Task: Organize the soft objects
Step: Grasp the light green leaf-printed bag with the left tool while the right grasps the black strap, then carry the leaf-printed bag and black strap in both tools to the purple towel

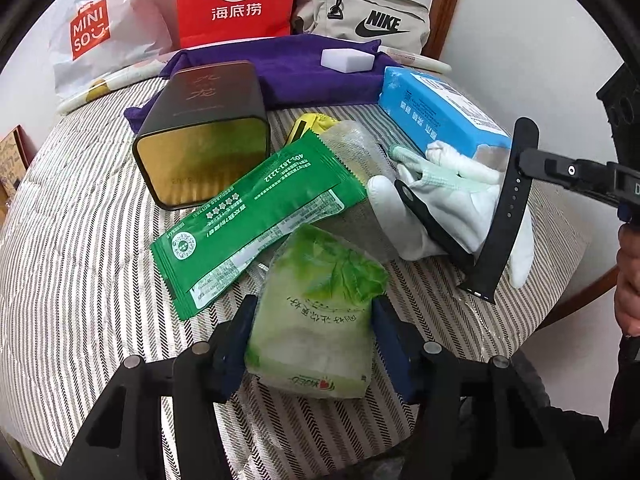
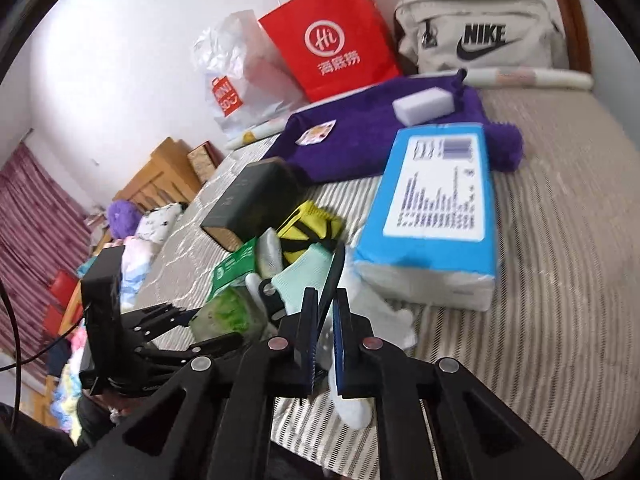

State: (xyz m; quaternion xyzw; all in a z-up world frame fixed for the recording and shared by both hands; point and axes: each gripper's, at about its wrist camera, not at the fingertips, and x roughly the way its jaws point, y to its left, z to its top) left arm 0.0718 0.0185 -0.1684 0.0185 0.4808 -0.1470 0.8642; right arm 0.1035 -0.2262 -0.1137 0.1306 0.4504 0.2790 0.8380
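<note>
My left gripper point(image 1: 312, 332) is shut on a pale green tissue pack point(image 1: 316, 316), which it holds low over the striped bed cover point(image 1: 80, 240). My right gripper point(image 2: 323, 312) is shut on a black watch strap point(image 1: 504, 208), seen edge-on in its own view point(image 2: 334, 276), and holds it up over a white glove point(image 1: 448, 200). A green sachet point(image 1: 256, 212) lies beside the tissue pack. A blue tissue box point(image 1: 436, 112) lies behind the glove. A purple cloth point(image 1: 304, 76) with a white sponge point(image 1: 347, 59) on it lies at the back.
A dark tin box point(image 1: 204, 132) lies on its side at the left. A red paper bag point(image 1: 236, 0), a Miniso plastic bag point(image 1: 96, 32) and a grey Nike bag point(image 1: 368, 16) stand against the wall. A yellow item point(image 2: 308, 228) lies in the pile.
</note>
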